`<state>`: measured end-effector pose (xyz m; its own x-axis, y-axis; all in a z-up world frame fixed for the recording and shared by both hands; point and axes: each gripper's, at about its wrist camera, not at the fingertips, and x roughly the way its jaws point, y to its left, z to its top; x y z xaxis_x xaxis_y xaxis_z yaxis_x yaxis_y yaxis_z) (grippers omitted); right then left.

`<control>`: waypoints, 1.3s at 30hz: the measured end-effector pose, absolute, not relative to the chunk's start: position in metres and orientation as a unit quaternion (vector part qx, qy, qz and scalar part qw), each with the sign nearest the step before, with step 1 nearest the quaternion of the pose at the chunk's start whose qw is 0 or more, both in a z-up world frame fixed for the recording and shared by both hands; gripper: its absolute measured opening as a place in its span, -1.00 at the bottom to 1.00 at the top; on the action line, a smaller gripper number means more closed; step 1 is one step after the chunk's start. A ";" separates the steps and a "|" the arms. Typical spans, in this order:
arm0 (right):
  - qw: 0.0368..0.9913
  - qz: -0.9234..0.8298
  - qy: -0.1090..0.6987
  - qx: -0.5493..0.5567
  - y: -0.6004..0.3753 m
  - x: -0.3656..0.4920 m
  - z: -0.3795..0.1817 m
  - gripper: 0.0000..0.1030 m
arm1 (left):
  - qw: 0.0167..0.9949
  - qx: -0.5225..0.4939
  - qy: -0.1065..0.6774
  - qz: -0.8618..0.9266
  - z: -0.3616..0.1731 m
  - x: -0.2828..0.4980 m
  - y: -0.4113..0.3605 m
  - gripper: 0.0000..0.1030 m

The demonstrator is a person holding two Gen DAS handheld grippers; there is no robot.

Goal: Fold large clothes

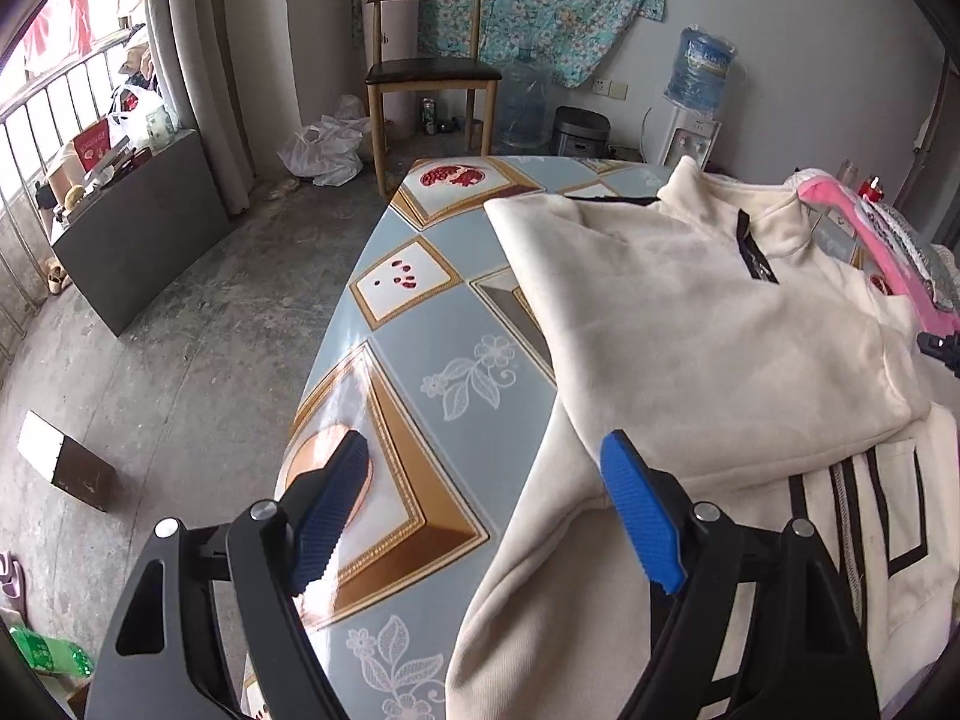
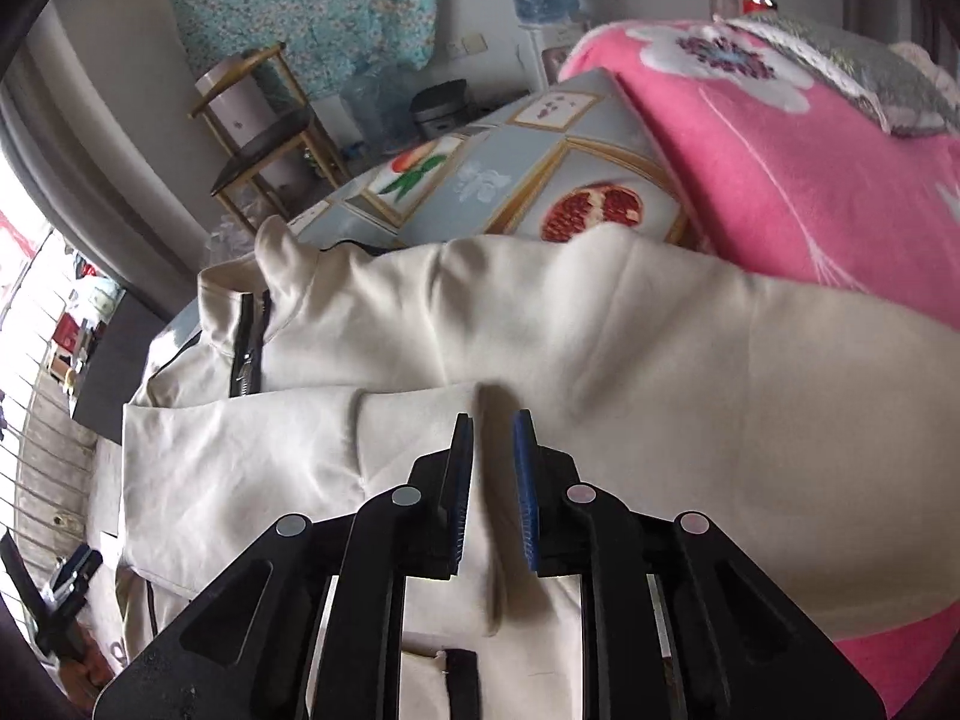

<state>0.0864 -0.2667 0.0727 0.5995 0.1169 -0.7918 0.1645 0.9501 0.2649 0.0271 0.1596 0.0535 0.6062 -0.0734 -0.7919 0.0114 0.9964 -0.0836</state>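
Observation:
A cream fleece jacket [image 1: 690, 324] with a black zip lies on the patterned table [image 1: 420, 330], one sleeve folded across its chest. It also shows in the right wrist view [image 2: 540, 324]. My left gripper [image 1: 483, 468] is open and empty above the table edge, its right finger over the jacket's lower sleeve. My right gripper [image 2: 493, 438] is nearly closed on a raised fold of the cream jacket cloth, just above the garment.
A pink flowered blanket [image 2: 810, 168] lies on the table beside the jacket. A wooden chair [image 1: 429, 72] and water bottles [image 1: 699, 69] stand beyond the table. The floor [image 1: 180, 360] drops off to the left of the table edge.

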 end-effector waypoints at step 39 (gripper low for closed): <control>0.873 0.061 0.470 0.115 -0.188 0.068 0.052 -0.38 | 0.896 -0.012 0.436 -0.080 0.078 0.152 0.155 -0.17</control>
<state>0.0682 -0.1883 0.0517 0.5516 0.2136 -0.8063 0.0021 0.9663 0.2574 0.1519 0.1552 0.0779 0.6074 -0.1546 -0.7792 0.1339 0.9868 -0.0914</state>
